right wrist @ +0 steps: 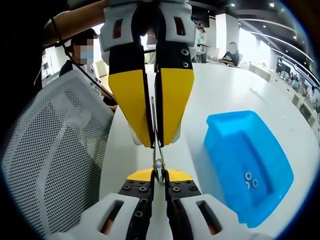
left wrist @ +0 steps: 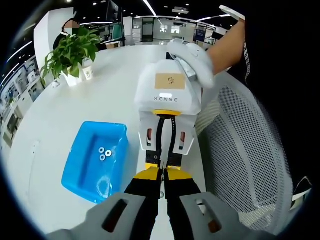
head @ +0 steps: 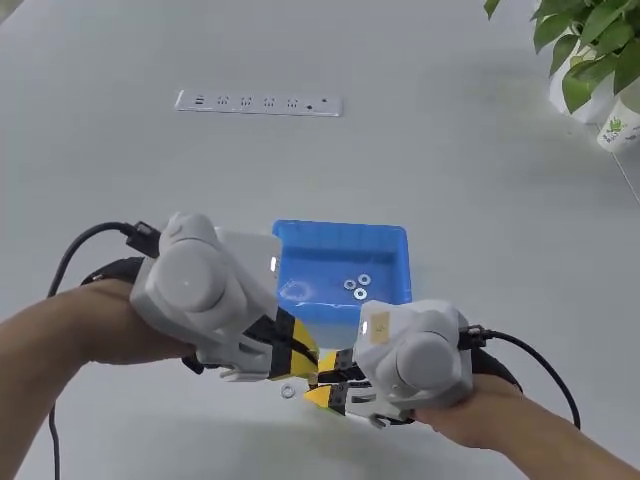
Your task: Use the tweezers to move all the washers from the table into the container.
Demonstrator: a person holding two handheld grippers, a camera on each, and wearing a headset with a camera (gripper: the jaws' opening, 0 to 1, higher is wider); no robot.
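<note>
From the head view, one loose washer (head: pixel 288 391) lies on the table (head: pixel 450 150) at the lower centre of the frame, just below where the two grippers meet. The gripper views give something else: a white mesh chair (left wrist: pixel 250 150) at the table edge, and the thin tweezers (right wrist: pixel 153 115) running between the facing jaws. In the right gripper view there's a small ring at the tweezers, just above that gripper's own tips, but I cannot tell whether it is pinched or lying on the table.

The blue container (head: pixel 340 232) sits just beyond the grippers, and three washers (head: pixel 356 287) lie in it toward its right end. Behind it the table runs wide and bare up to a power strip (head: pixel 258 103) in the upper left. A potted plant (head: pixel 590 40) stands at the upper right edge.

Now the grip. The left gripper (head: pixel 312 360) has its yellow-tipped jaws drawn in to a thin slit on the tweezers. The right gripper (head: pixel 325 380) meets it nose to nose, its jaws likewise pinched on the same tweezers.
</note>
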